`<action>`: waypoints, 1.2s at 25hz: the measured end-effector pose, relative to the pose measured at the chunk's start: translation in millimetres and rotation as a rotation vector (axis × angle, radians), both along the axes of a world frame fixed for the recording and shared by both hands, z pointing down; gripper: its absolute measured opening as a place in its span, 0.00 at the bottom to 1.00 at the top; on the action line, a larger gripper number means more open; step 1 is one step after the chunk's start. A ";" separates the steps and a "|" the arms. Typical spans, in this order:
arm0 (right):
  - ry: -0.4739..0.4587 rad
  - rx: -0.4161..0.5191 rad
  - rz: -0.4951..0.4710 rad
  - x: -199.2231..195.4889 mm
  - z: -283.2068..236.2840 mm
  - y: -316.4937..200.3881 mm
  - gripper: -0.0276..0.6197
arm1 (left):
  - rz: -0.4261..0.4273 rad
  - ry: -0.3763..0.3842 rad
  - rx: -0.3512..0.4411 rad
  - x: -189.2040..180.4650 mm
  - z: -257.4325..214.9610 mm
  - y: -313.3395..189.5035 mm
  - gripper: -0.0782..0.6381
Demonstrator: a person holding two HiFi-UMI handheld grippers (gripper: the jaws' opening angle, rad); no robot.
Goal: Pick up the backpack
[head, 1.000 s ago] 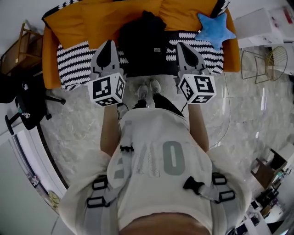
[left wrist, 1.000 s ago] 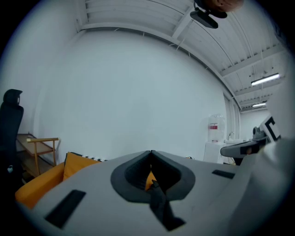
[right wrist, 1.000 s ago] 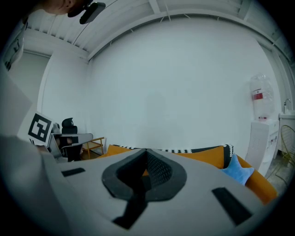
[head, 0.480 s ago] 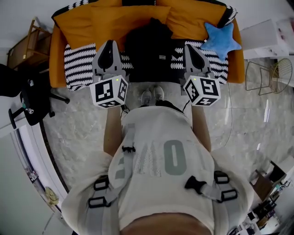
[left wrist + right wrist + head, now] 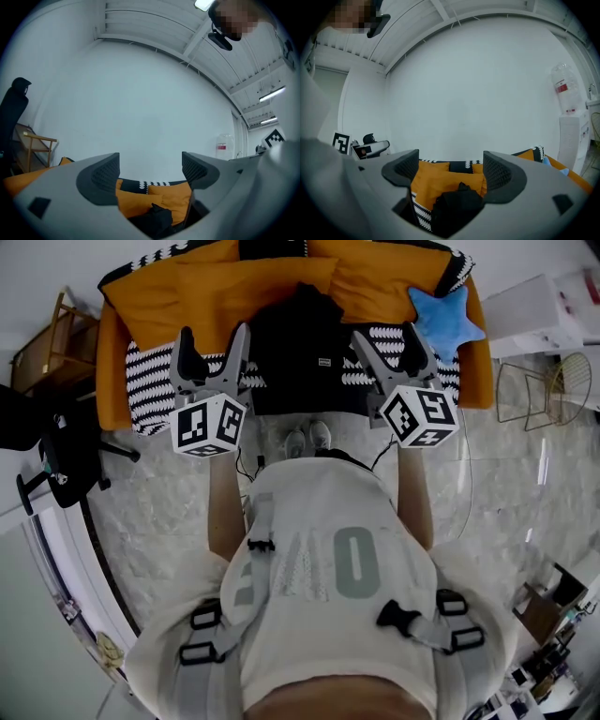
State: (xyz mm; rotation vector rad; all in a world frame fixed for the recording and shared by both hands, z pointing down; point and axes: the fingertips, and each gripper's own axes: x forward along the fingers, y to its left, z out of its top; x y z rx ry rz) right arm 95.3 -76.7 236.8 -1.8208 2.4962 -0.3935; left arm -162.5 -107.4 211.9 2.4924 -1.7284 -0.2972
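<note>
Black fabric backpack (image 5: 305,348) sits upright at the middle of the seat of an orange upholstered sofa (image 5: 131,324), leaning back against orange cushions (image 5: 244,282) and resting on a black-and-white striped knitted throw (image 5: 150,381). Left gripper (image 5: 214,341) held just beside the pack's left flank, right gripper (image 5: 386,336) just beside its right flank; neither touches it. Both sets of jaws are opening, wide apart, with nothing between the pads. Each gripper view shows only the pack's dark top and the cushions beyond the gap. A blue star-shaped plush cushion (image 5: 445,315) lies on the sofa's right end, apart from the pack. The person's pale shoes (image 5: 307,437) stand on marbled floor right in front of the sofa. Black office chair (image 5: 56,465) off to the left, gold wire-frame stool (image 5: 539,381) to the right.
</note>
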 end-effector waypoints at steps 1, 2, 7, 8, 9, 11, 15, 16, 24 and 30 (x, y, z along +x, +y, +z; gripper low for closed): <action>0.012 -0.001 -0.004 1.7 0.0 -1.1 0.69 | -0.002 -0.012 0.000 -1.2 0.5 -1.1 0.67; 0.028 -0.002 -0.009 2.6 0.6 -2.4 0.69 | -0.004 -0.029 0.000 -2.4 1.7 -2.2 0.66; 0.127 -0.016 -0.042 7.0 9.4 -11.1 0.69 | 0.002 -0.144 -0.008 2.5 10.5 -7.0 0.67; 0.150 -0.022 -0.053 9.1 13.1 -14.1 0.69 | 0.007 -0.175 -0.008 7.0 13.0 -8.8 0.67; 0.178 -0.029 -0.067 10.8 17.9 -18.0 0.69 | 0.015 -0.210 -0.009 11.7 16.1 -11.4 0.67; 0.247 -0.049 -0.104 11.9 32.9 -28.6 0.69 | 0.040 -0.277 -0.020 19.9 26.6 -19.7 0.67; 0.468 -0.099 -0.202 9.7 88.9 -60.5 0.69 | 0.152 -0.410 -0.095 37.1 83.9 -47.3 0.67; 0.528 -0.112 -0.235 9.7 107.3 -70.8 0.69 | 0.187 -0.453 -0.116 43.6 104.2 -55.4 0.68; 0.905 -0.133 -0.529 5.2 267.0 -143.6 0.69 | 0.404 -0.773 -0.271 98.2 276.0 -105.5 0.73; 1.092 -0.128 -0.668 -0.4 380.3 -178.6 0.69 | 0.411 -0.875 -0.380 102.6 385.2 -115.8 0.74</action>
